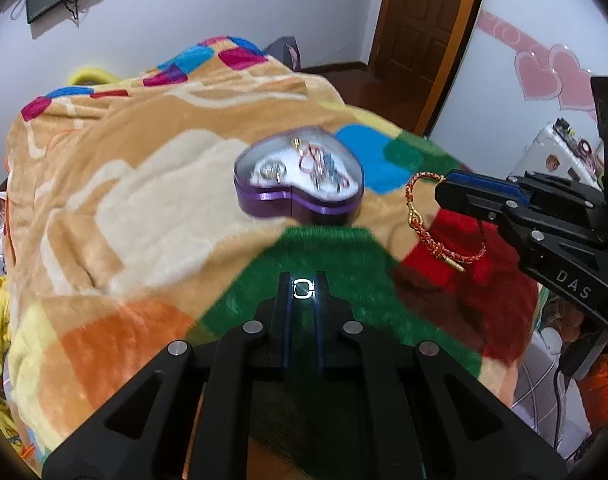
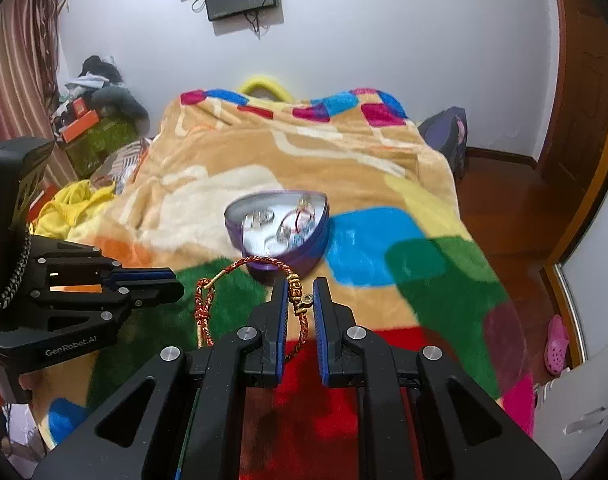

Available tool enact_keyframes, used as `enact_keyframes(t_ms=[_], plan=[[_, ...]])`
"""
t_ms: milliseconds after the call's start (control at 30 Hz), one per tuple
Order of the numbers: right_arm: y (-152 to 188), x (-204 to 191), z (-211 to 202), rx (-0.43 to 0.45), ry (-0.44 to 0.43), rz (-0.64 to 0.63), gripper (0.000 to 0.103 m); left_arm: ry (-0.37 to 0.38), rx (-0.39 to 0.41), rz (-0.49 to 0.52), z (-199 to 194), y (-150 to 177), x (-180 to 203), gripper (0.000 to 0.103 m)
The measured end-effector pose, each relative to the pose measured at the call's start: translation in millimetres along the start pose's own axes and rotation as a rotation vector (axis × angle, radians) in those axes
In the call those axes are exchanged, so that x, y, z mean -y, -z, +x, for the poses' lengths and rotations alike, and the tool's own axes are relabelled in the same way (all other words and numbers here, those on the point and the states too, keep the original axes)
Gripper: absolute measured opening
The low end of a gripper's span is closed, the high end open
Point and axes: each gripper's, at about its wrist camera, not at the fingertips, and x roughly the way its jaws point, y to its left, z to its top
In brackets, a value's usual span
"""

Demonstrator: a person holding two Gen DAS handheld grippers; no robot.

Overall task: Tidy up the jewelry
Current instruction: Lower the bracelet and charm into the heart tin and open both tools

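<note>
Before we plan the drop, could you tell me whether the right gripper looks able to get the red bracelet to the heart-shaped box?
Probably yes: the right gripper holds the red bracelet, and nothing stands before the open heart-shaped box.

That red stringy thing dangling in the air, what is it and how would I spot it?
Find the bed's patchwork blanket, then the purple heart-shaped box of jewelry on it. Nearer than the box, the right hand-held gripper holds up a red and gold braided cord bracelet. Unlike the shiny pieces in the box, it is woven cord hanging in a loop.
</note>
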Motion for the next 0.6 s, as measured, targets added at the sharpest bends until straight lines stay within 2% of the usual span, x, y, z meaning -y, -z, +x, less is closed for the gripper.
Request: enact_keyframes(t_ms=[333,600], plan=[[-25,1,-11,0.077,0.012,0.010,0.011,-0.005,0.112,-0.052,-25,-37,-13,0.008],[-44,1,-8,0.121,0.002,0.021,0.011,0.010,0.161,-0.065,-30,-57,-19,0.008]])
